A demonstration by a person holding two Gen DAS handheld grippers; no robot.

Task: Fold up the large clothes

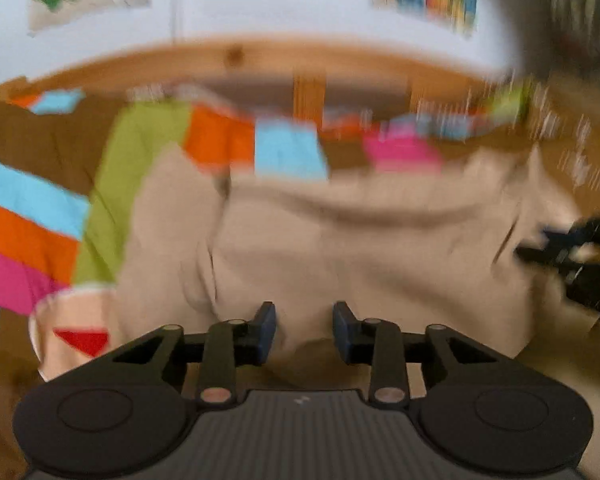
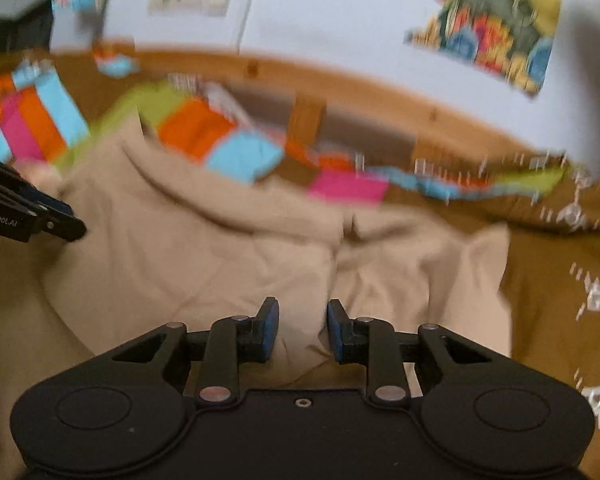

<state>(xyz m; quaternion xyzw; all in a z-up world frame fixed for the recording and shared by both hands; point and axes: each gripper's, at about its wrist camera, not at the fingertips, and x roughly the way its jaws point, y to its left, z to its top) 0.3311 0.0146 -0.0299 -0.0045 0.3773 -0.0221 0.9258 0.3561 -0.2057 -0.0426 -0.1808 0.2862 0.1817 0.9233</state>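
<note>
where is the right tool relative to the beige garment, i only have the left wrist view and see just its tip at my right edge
Observer: The right tool hangs over the beige garment, jaws apart, with a fabric fold between them.
Operator: anything on the bedspread right of the garment
Observer: Yes, the brown bedspread carries a white geometric pattern there.
Operator: can you see my left tool from that side
Observer: The left tool shows at that view's left edge, with lettering on its side.
</note>
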